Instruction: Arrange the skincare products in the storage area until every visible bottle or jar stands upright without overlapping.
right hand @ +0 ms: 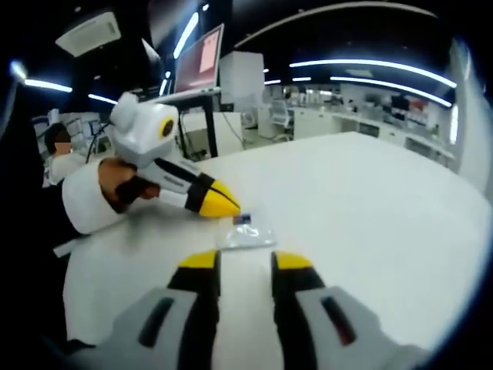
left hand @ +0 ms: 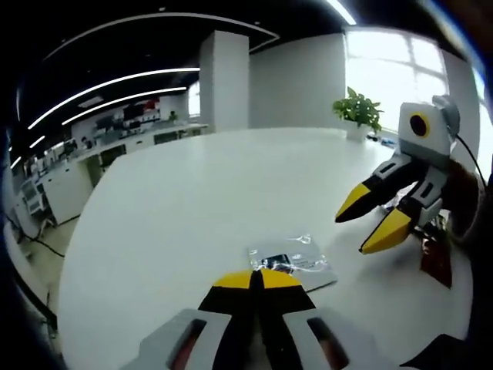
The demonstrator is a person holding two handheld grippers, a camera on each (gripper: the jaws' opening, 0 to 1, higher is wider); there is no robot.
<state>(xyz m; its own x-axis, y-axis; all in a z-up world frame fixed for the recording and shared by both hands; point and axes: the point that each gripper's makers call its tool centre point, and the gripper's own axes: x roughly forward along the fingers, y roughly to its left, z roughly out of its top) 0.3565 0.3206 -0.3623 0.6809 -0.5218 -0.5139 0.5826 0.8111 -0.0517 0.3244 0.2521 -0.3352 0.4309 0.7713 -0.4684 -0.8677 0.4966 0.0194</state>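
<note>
Fingers of left gripper (left hand: 258, 279) pressed together, yellow tips meeting at bottom centre of left gripper view, just short of clear plastic packet (left hand: 293, 262) lying flat on white table (left hand: 192, 200). Nothing clamped. Same gripper (right hand: 229, 205) seen at left-centre of right gripper view, tips closed, touching or just beside packet (right hand: 246, 231); held by a hand with white sleeve (right hand: 88, 200). Fingers of right gripper (right hand: 244, 262) apart at bottom of right gripper view, empty, packet just beyond the gap. Right gripper (left hand: 370, 223) at right of left gripper view, tips spread, above table, near packet. Potted plant (left hand: 358, 112) upper right, at table's far edge.
</note>
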